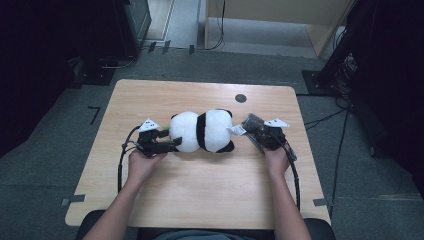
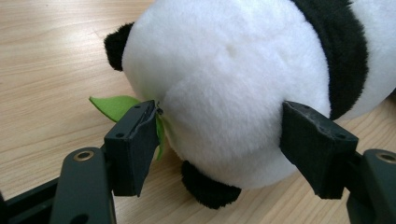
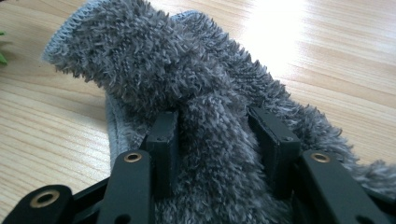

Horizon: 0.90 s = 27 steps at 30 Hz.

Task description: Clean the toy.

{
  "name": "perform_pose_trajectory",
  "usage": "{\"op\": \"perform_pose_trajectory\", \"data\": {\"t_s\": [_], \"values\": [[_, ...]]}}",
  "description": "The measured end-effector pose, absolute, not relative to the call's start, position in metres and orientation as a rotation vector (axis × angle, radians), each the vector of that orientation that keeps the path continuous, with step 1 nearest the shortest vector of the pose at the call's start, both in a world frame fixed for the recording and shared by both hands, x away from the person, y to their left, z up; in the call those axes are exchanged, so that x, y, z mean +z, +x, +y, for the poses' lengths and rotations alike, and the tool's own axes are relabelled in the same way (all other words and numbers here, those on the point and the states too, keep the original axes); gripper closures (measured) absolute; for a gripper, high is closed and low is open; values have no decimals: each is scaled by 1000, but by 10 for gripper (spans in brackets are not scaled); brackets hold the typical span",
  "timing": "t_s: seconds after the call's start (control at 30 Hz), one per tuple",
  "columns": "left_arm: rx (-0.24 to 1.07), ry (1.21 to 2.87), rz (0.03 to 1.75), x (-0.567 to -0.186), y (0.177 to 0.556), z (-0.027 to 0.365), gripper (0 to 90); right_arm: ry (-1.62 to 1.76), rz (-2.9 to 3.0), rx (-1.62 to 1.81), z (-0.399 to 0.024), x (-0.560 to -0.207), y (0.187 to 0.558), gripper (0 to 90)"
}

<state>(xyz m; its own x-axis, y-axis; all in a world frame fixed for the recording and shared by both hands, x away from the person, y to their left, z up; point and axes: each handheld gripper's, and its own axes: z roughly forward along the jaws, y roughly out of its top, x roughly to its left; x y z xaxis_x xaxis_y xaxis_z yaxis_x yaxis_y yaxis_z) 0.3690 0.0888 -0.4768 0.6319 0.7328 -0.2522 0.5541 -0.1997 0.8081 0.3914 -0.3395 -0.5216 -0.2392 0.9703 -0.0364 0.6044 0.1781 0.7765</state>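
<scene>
From above, your left gripper (image 1: 170, 143) sits at the left end of the panda plush (image 1: 202, 131), which lies mid-table (image 1: 200, 195); your right gripper (image 1: 257, 131) holds the grey cloth (image 1: 251, 121) just right of it

In the left gripper view, your jaws are pressed against the plush's white rump (image 2: 224, 93), one jaw beside a green leaf (image 2: 114, 105)

In the right gripper view, your jaws pinch a fold of the fuzzy cloth (image 3: 187, 93)
</scene>
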Motion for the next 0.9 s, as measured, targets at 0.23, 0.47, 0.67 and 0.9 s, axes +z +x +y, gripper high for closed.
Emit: {"op": "perform_pose_trajectory", "data": {"t_s": [0.23, 0.47, 0.67, 0.9], "values": [[229, 1874, 1023, -477, 368, 89, 291, 1456, 1921, 867, -337, -522, 390, 610], [200, 1885, 1033, -478, 370, 91, 281, 1484, 1930, 922, -341, -521, 389, 758], [234, 1903, 1028, -477, 372, 90, 229, 1521, 1940, 954, -342, -512, 388, 774], [230, 1910, 1022, -475, 374, 89, 206, 1535, 1962, 972, -344, -491, 391, 773]]}}
